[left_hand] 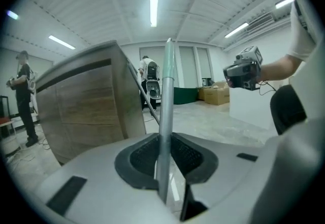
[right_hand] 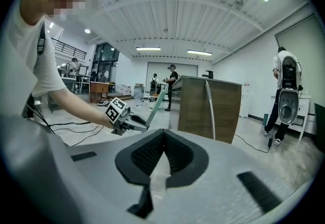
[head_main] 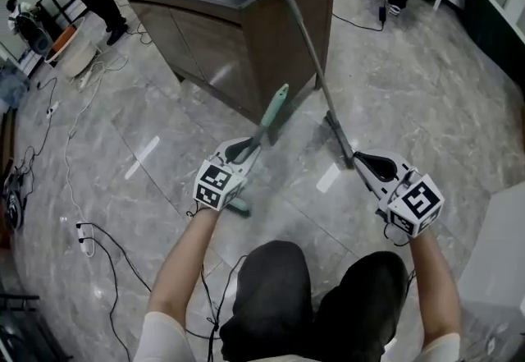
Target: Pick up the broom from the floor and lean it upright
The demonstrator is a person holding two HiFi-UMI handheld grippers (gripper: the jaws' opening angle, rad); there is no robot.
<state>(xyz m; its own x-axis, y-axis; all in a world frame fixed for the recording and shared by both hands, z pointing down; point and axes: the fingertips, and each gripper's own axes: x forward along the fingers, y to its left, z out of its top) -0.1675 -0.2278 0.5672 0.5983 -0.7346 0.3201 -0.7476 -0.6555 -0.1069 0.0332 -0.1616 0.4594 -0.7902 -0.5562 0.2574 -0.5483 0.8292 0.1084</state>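
Your left gripper (head_main: pixel 253 148) is clamped on the broom (head_main: pixel 275 110) handle, its green end pointing to 1 o'clock toward the cabinet (head_main: pixel 205 32) (head view). A grey pole (head_main: pixel 314 61) leans on that cabinet, at 11 o'clock from your right gripper (head_main: pixel 362 162), whose jaws are together and empty.

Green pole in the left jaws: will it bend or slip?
The green pole looks straight and rigid, so it probably won't bend. Its shaft seems smooth, and the left gripper pinches it at one spot only, so it may swivel or slide.
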